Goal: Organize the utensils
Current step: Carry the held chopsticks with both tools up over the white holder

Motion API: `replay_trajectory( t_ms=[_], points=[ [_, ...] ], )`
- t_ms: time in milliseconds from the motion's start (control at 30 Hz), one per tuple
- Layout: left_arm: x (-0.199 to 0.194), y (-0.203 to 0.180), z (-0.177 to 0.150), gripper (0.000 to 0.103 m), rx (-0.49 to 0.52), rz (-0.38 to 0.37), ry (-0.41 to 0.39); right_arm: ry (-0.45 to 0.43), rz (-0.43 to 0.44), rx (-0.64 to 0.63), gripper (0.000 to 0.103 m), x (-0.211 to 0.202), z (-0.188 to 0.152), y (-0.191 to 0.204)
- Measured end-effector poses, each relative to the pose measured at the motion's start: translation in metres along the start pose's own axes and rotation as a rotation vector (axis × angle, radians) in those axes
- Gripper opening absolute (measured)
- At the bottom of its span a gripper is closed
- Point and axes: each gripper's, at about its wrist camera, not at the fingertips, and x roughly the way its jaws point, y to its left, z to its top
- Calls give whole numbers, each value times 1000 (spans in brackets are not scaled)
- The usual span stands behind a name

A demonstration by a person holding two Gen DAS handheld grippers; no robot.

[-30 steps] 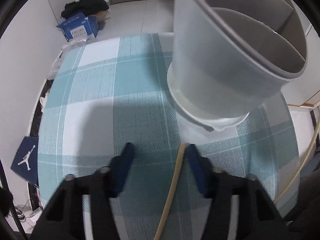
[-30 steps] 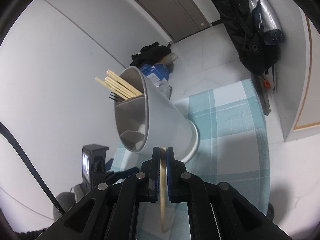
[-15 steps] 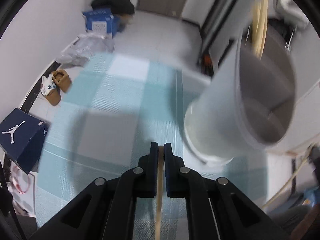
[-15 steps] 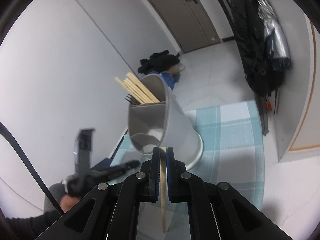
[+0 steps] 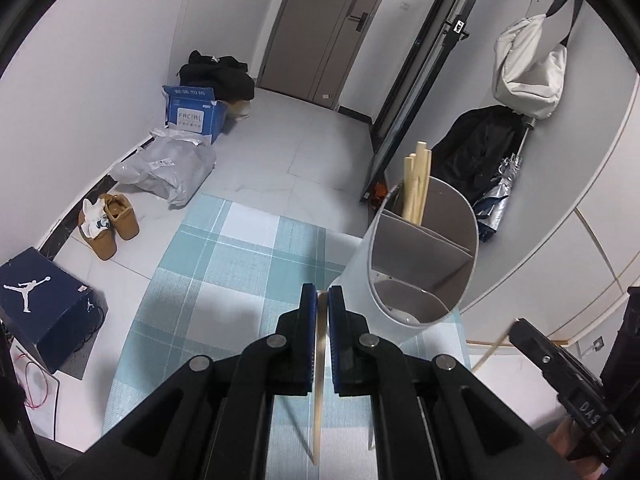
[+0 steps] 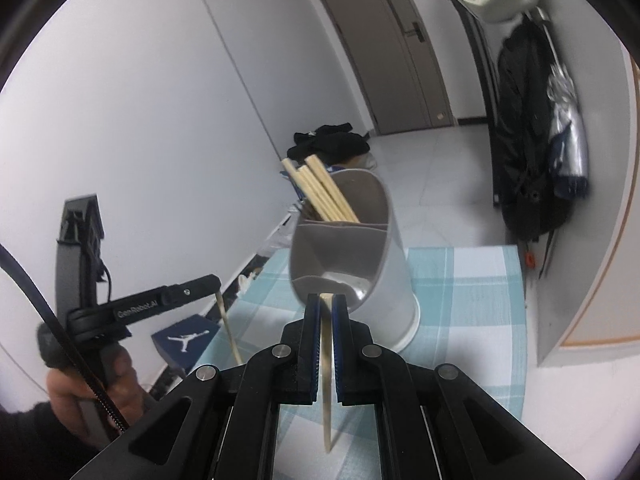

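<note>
Now each gripper, left gripper (image 5: 322, 294) and right gripper (image 6: 327, 300), is squeezing one chopstick (image 5: 319, 380) above the bench (image 5: 224, 264). Some chopsticks are already standing in the holder (image 6: 352, 256); these two are still waiting.

Tabletop (image 5: 224, 280) cloth — teal and white plaid with thin white lines. Utensil holder (image 6: 394, 280) — pale grey outside, darker grey on the inner dividers. Chopsticks in the holder (image 6: 320, 192) — light natural wood; the chopstick (image 5: 319, 380) between the left fingers (image 5: 307, 320) and the chopstick (image 6: 327, 368) between the right fingers (image 6: 312, 332) are the same pale tan. Fingers — black frames, blue pads. Shoebox (image 5: 40, 304) — navy with a white figure logo. Carton (image 5: 194, 114) — blue with white lettering. Shoes (image 5: 114, 226) — tan. Door (image 5: 332, 28) — grey-brown. Floor (image 5: 280, 140) — pale grey tile.
</note>
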Motion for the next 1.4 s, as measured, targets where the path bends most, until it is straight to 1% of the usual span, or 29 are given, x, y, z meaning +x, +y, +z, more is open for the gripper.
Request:
replay_trajectory(
  t_ms=[33, 133, 200, 467, 633, 767, 933, 1100, 1167, 1400],
  points=[
    [2, 6, 1, 2, 5, -5, 3, -3, -10, -18, 5, 0, 0, 3],
    [-7, -3, 0, 2, 36, -1, 1, -12, -22, -38, 5, -3, -2, 10],
    [-12, -5, -1, 2, 41, -12, -5, -21, -32, -42, 5, -5, -3, 12],
    [-33, -15, 6, 2, 53, -57, -39, -43, -55, 2, 5, -18, -2, 7],
    [-44, -23, 20, 2, 49, -98, -67, -71, -58, 2, 5, -35, 12, 8],
    [-50, -30, 36, 2, 27, -140, -86, -90, -66, -17, 5, -46, 31, 11],
    [-58, -38, 57, 2, 14, -189, -117, -140, -71, -37, 5, -63, 65, 15],
    [-61, -40, 81, 2, -19, -258, -147, -171, -70, -86, 5, -71, 95, 24],
    [-62, -41, 89, 2, -21, -268, -178, -182, -72, -105, 5, -72, 106, 27],
    [-59, -43, 112, 2, -56, -275, -225, -234, -66, -163, 5, -72, 147, 30]
  ],
)
